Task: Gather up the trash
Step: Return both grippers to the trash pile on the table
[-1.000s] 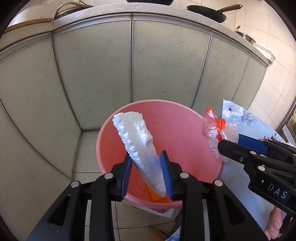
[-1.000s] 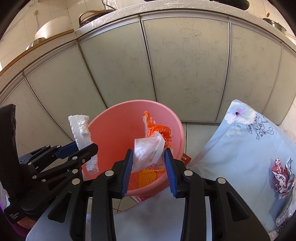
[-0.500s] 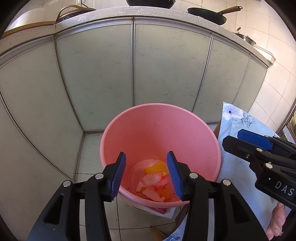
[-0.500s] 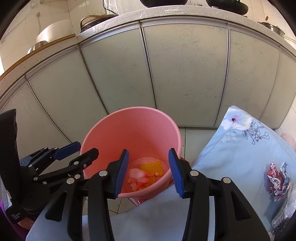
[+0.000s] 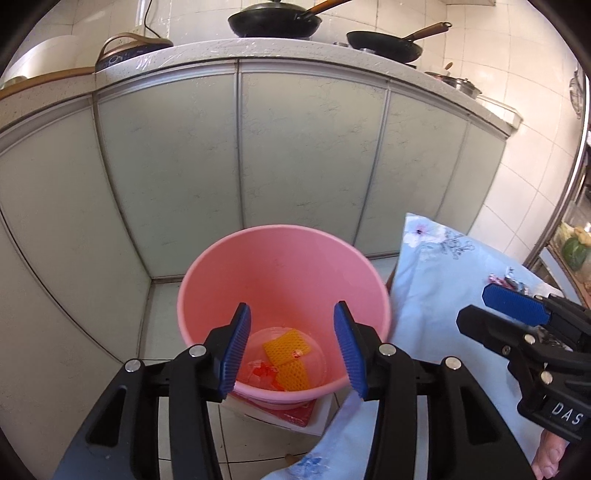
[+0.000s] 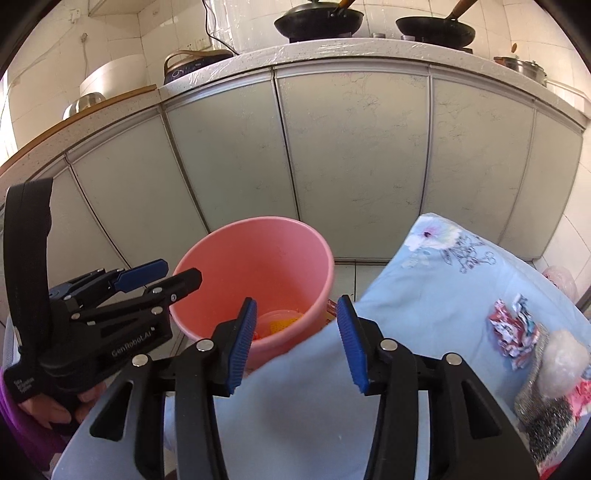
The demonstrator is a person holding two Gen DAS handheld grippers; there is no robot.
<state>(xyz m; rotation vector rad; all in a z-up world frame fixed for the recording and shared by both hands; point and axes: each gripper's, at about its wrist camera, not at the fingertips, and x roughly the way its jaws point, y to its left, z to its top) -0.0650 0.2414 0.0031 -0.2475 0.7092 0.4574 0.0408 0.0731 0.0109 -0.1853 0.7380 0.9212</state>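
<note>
A pink bucket [image 5: 280, 258] stands on the floor by the cabinets, also in the right wrist view [image 6: 255, 254]. Orange foam netting [image 5: 288, 349] and other scraps lie at its bottom. My left gripper [image 5: 291, 349] is open and empty above the bucket's near rim. My right gripper [image 6: 297, 345] is open and empty over the table's edge, right of the bucket; it also shows in the left wrist view [image 5: 491, 314]. A crumpled red-and-white wrapper [image 6: 513, 332] lies on the floral tablecloth [image 6: 424, 295] at right.
A whitish lump [image 6: 563, 363] on a glittery scouring pad [image 6: 546, 421] sits at the table's right edge. Pale cabinet doors [image 5: 306, 147] stand behind the bucket, with pans [image 5: 273, 22] on the counter. A red-and-white flat item [image 5: 291, 411] lies under the bucket.
Both grippers opened: the white foam piece left my left gripper and the plastic bag left my right gripper, into the bucket. Both grippers then drew back and up from the bucket.
</note>
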